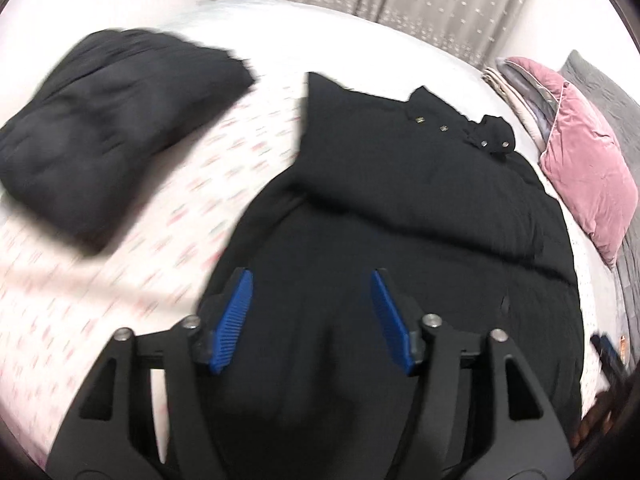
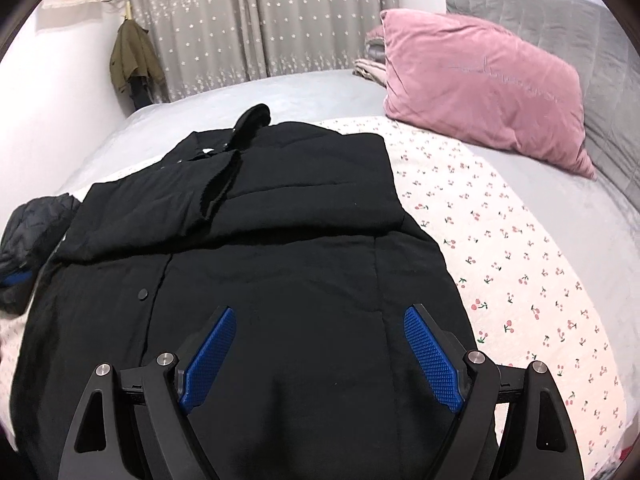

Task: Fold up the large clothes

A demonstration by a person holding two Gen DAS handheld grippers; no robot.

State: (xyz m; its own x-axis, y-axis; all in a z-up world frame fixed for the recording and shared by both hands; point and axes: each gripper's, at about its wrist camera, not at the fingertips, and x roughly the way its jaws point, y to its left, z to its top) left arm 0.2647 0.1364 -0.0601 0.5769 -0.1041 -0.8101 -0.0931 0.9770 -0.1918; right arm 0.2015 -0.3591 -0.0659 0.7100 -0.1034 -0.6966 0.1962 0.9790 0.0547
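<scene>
Black coat (image 2: 248, 264): matt woven cloth, lightly padded, with dull snap studs. Folded dark garment (image 1: 116, 128): quilted, faint sheen. Bed sheet (image 2: 520, 280): matt printed cotton-like cloth. Pink pillow (image 2: 480, 88): velvety nap, soft lustre. Curtain (image 2: 248, 20): thin patterned fabric. Right gripper (image 2: 318, 312): matt black plastic, blue textured rubbery pads, bright metal pins.

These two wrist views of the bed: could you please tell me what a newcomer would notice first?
A large black coat spreads across the middle of the cherry-print sheet, its upper part folded over. Both blue-padded tongs, left and right, hang open above its near end. A pink pillow lies at the bed's right; a darker folded garment lies left.
</scene>
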